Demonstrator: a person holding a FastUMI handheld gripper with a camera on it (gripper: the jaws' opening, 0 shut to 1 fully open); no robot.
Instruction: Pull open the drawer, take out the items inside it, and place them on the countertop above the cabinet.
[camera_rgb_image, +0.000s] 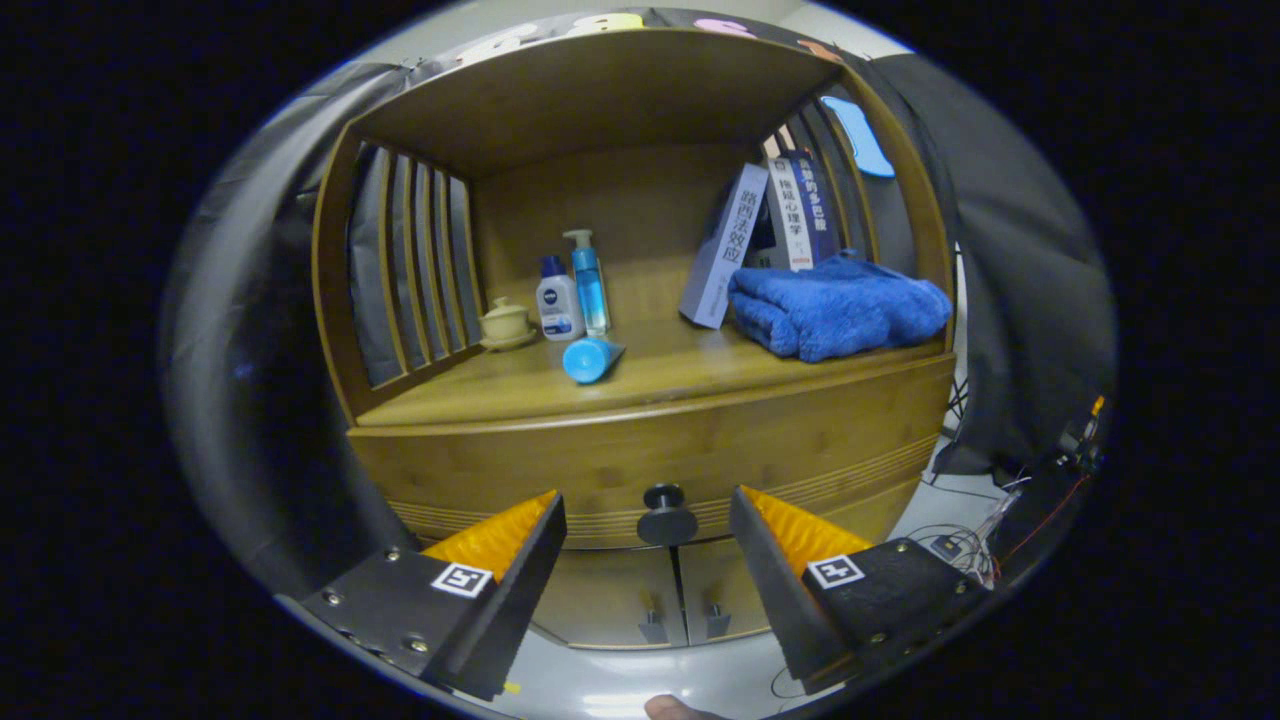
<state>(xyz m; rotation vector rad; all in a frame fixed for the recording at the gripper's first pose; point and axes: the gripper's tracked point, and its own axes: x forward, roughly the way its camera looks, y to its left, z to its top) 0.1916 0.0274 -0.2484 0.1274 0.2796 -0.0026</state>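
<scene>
The gripper (648, 520) is spread wide, grasping nothing, its fingers flanking the dark round drawer knob (667, 514). The closed wooden drawer (660, 455) sits behind the knob. Above it, the countertop (660, 375) holds a blue tube (590, 358), two bottles (574, 290), a folded blue towel (835, 305) and leaning books (765, 235).

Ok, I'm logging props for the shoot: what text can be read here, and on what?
"路西法效应": spine of the pale leaning book on the countertop.
White book and dark blue book spines: too blurred to read.
White bottle: print too small.
Gripper open, drawer knob just ahead between its fingers.
</scene>
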